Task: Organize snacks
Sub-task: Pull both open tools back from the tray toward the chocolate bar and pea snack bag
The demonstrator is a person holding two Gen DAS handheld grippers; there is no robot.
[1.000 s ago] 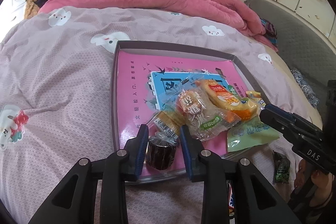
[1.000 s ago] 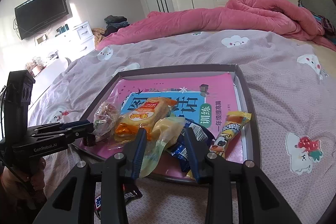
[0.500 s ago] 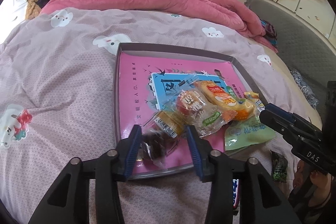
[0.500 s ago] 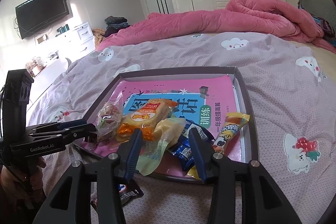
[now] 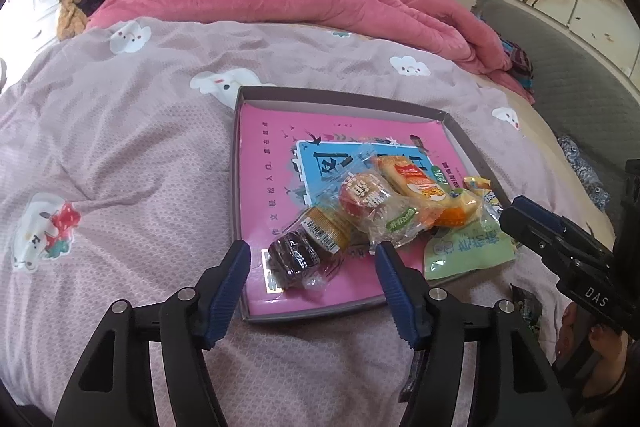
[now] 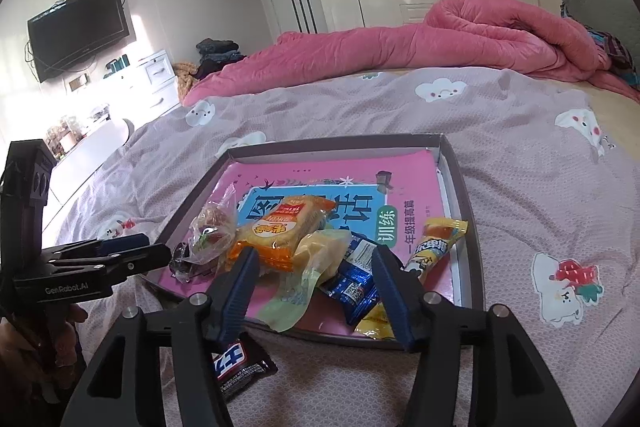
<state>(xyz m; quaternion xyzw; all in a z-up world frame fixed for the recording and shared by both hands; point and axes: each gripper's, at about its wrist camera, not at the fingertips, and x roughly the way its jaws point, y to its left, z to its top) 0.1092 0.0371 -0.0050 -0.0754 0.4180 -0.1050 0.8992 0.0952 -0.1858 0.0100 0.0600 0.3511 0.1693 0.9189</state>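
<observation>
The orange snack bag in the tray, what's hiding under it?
Under the orange snack bag you can see a pale yellow-green pouch sticking out, and the pink book lining the tray. Whatever lies right beneath its middle is covered.

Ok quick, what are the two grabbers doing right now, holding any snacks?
Left gripper: jaws opening, holding nothing; the dark round cake lies free between them.
Right gripper: jaws opening, gripping nothing.

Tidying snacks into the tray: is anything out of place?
Yes. A dark snack bar lies on the bedspread outside the tray, and a green pouch overhangs the tray's near edge.
</observation>
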